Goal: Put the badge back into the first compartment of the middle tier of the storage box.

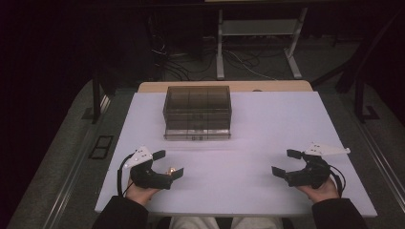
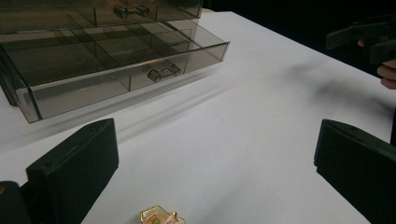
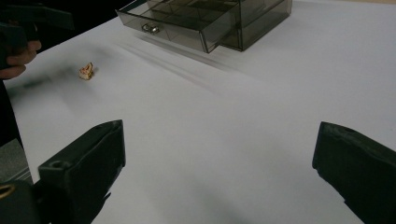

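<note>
High view: left gripper (image 1: pixel 169 162) near tabletop's front left corner, jaws wide, empty, straddling small gold piece (image 1: pixel 169 170), likely for pickup. Drawer organizer (image 1: pixel 197 112) at far edge, bottom drawer (image 2: pixel 121 65) pulled open, ready to receive. Right gripper (image 1: pixel 282 162) front right, wide, empty.

The white table (image 1: pixel 267 143) serves as landmark. Beyond its far edge a strip of pale wooden top (image 1: pixel 224 86) shows. Farther back from the table, a white metal frame (image 1: pixel 258 38) with two legs stands on the grey floor (image 1: pixel 191 67), and dark cables (image 1: pixel 181 67) lie tangled around its feet. Left of the table, a dark post (image 1: pixel 96 98) rises from the floor; nearer along that side, a black grate (image 1: pixel 101 146) is set flat in the floor.
</note>
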